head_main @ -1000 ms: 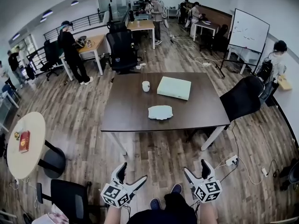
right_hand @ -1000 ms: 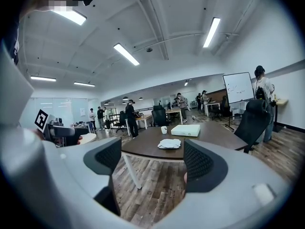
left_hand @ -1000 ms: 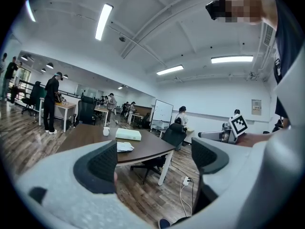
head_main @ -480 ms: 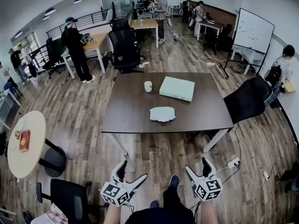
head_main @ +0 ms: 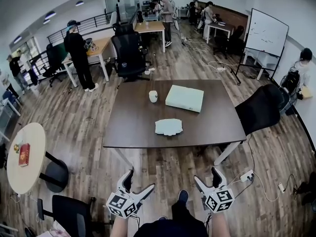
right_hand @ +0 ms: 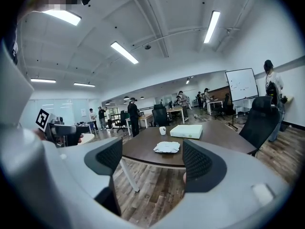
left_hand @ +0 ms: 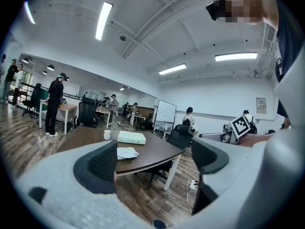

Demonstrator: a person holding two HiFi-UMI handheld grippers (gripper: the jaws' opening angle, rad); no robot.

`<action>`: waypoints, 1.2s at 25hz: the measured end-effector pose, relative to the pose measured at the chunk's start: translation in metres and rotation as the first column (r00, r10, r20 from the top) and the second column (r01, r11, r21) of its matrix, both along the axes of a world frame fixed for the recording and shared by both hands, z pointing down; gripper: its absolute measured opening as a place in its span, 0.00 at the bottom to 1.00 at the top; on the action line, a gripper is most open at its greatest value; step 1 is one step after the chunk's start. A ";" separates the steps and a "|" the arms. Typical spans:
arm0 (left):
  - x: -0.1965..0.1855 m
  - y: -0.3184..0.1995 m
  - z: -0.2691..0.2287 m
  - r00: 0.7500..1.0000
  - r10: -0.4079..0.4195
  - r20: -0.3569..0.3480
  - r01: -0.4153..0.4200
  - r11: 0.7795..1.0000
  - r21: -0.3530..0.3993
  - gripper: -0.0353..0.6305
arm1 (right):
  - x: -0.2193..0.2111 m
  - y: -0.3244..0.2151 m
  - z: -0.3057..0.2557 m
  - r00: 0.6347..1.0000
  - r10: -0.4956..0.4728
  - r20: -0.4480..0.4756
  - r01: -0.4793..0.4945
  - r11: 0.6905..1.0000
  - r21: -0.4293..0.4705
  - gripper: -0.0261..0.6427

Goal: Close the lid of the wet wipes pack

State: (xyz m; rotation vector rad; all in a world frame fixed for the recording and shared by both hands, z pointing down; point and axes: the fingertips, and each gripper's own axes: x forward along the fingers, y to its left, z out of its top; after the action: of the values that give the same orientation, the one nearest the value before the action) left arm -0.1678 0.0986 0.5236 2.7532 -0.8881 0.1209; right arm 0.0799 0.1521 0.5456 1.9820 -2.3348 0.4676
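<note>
- Two grey hand-held two-jaw tools sit low in the head view, well short of the dark brown rectangular table (head_main: pixel 133 127). Neither touches anything.
- On the person's left, the left gripper (head_main: pixel 140 180) has its jaws spread wide, with nothing between the pads.
- On the other side, the right gripper (head_main: pixel 207 176) has its jaws closing. A gap shows between them and nothing is held.
- Task object: the pale, flat, soft-looking wet wipes pack (head_main: pixel 168 127) lies on the table near its front edge, about mid-width. It is apart from the flat white rectangular box (head_main: pixel 184 98) and the small white cup (head_main: pixel 153 97) further back. Its lid is too small to read from here.
- Stage (judged): approach, with the lid not yet reached.
- Risk 1: the pack may slide or buckle under a push on the lid if the other gripper is not bracing it.
- Risk 2: a low approach may knock a gripper against the table edge.
- Risk 3: the lid may spring back if pressed off-centre, so that it does not latch.
</note>
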 end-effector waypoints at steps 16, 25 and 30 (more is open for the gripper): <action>0.058 -0.103 -0.003 0.998 -0.070 0.005 0.070 0.998 0.007 0.76 | 0.057 -0.122 0.004 0.995 -0.094 0.012 0.094 0.996 -0.005 0.64; 0.102 -0.153 0.007 0.991 -0.133 0.027 0.133 0.991 0.003 0.76 | 0.093 -0.182 0.020 0.983 -0.181 -0.003 0.181 0.983 -0.028 0.64; 0.118 -0.171 0.013 0.987 -0.158 0.043 0.158 0.987 -0.009 0.76 | 0.107 -0.204 0.028 0.975 -0.222 0.017 0.222 0.974 -0.045 0.64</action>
State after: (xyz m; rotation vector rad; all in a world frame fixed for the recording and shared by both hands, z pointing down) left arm -0.0498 -0.0721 0.5366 2.6651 -1.1090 0.1557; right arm 0.1872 -0.0516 0.5732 1.6754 -2.4884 0.5149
